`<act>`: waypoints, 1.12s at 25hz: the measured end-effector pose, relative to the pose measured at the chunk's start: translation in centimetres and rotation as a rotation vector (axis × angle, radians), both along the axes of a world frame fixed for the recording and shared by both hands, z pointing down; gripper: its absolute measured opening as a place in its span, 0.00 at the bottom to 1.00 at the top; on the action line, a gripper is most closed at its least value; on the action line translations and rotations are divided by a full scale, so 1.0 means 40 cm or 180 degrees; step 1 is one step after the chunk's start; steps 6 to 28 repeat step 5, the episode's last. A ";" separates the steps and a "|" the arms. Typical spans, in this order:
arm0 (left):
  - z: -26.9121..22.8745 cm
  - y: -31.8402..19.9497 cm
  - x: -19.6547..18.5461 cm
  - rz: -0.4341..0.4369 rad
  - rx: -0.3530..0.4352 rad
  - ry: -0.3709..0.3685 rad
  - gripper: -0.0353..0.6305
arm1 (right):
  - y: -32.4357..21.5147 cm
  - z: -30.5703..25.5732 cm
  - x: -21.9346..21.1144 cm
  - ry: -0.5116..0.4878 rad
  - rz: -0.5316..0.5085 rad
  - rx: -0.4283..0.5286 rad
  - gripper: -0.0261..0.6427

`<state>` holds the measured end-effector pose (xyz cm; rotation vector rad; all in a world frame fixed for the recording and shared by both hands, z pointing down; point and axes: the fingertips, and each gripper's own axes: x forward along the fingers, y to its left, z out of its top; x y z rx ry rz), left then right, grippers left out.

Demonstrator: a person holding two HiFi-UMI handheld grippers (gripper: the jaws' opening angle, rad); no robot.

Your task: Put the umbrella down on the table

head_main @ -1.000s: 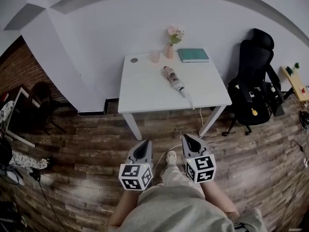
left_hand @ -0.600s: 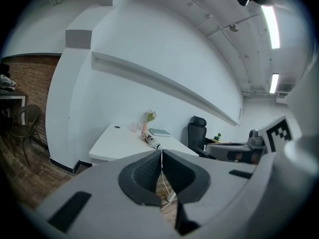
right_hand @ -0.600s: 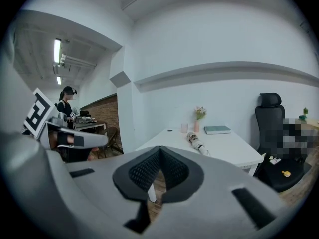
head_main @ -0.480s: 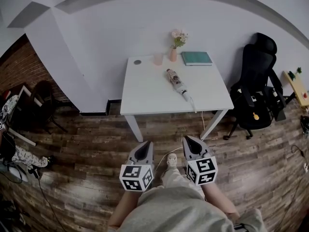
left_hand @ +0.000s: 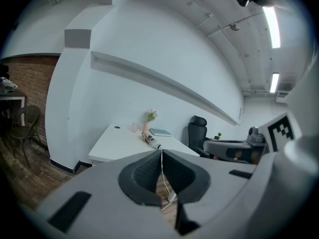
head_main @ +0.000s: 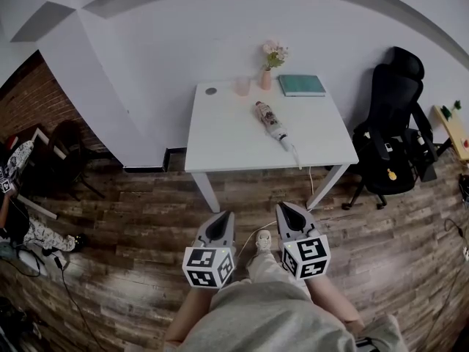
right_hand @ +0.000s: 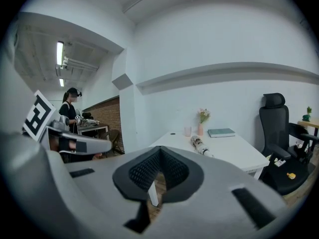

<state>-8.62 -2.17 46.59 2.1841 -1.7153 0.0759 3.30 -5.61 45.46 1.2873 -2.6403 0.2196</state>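
A folded patterned umbrella (head_main: pixel 272 122) lies on the white table (head_main: pixel 227 134), its pale handle toward the front right edge. The left gripper view also shows the umbrella (left_hand: pixel 151 142), and the right gripper view shows the umbrella (right_hand: pixel 198 144) too. Both grippers hang well short of the table, over the wooden floor in front of the person's legs. My left gripper (head_main: pixel 222 219) is shut and empty. My right gripper (head_main: pixel 285 211) is shut with nothing in it. Each points toward the table.
At the table's far edge stand a small vase of flowers (head_main: pixel 270 70), a pink cup (head_main: pixel 242 86) and a green book (head_main: pixel 301 85). A black office chair (head_main: pixel 392 130) stands to the right. A white cable (head_main: pixel 306 178) hangs off the table. Another person (right_hand: pixel 70 108) stands at far left.
The view has shifted slightly, so the table sits a little farther right and up. Both grippers stay shut and nearly still.
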 end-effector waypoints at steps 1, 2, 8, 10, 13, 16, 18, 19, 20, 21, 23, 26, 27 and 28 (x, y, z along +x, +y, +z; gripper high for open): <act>0.000 -0.002 0.000 0.0005 -0.0001 -0.0004 0.06 | -0.002 -0.003 -0.003 -0.0001 -0.0004 0.0009 0.04; -0.001 -0.004 0.000 0.0008 -0.0001 -0.0004 0.07 | -0.004 -0.005 -0.006 0.0000 -0.0009 0.0017 0.04; -0.003 -0.010 0.001 0.0014 0.0007 0.0003 0.06 | -0.009 -0.007 -0.011 0.0011 -0.0028 0.0035 0.04; -0.003 -0.010 0.001 0.0014 0.0007 0.0003 0.06 | -0.009 -0.007 -0.011 0.0011 -0.0028 0.0035 0.04; -0.003 -0.010 0.001 0.0014 0.0007 0.0003 0.06 | -0.009 -0.007 -0.011 0.0011 -0.0028 0.0035 0.04; -0.003 -0.010 0.001 0.0014 0.0007 0.0003 0.06 | -0.009 -0.007 -0.011 0.0011 -0.0028 0.0035 0.04; -0.003 -0.010 0.001 0.0014 0.0007 0.0003 0.06 | -0.009 -0.007 -0.011 0.0011 -0.0028 0.0035 0.04; -0.003 -0.010 0.001 0.0014 0.0007 0.0003 0.06 | -0.009 -0.007 -0.011 0.0011 -0.0028 0.0035 0.04; -0.003 -0.010 0.001 0.0014 0.0007 0.0003 0.06 | -0.009 -0.007 -0.011 0.0011 -0.0028 0.0035 0.04; -0.003 -0.010 0.001 0.0014 0.0007 0.0003 0.06 | -0.009 -0.007 -0.011 0.0011 -0.0028 0.0035 0.04; -0.003 -0.010 0.001 0.0014 0.0007 0.0003 0.06 | -0.009 -0.007 -0.011 0.0011 -0.0028 0.0035 0.04; -0.003 -0.010 0.001 0.0014 0.0007 0.0003 0.06 | -0.009 -0.007 -0.011 0.0011 -0.0028 0.0035 0.04; -0.003 -0.010 0.001 0.0014 0.0007 0.0003 0.06 | -0.009 -0.007 -0.011 0.0011 -0.0028 0.0035 0.04; -0.003 -0.010 0.001 0.0014 0.0007 0.0003 0.06 | -0.009 -0.007 -0.011 0.0011 -0.0028 0.0035 0.04</act>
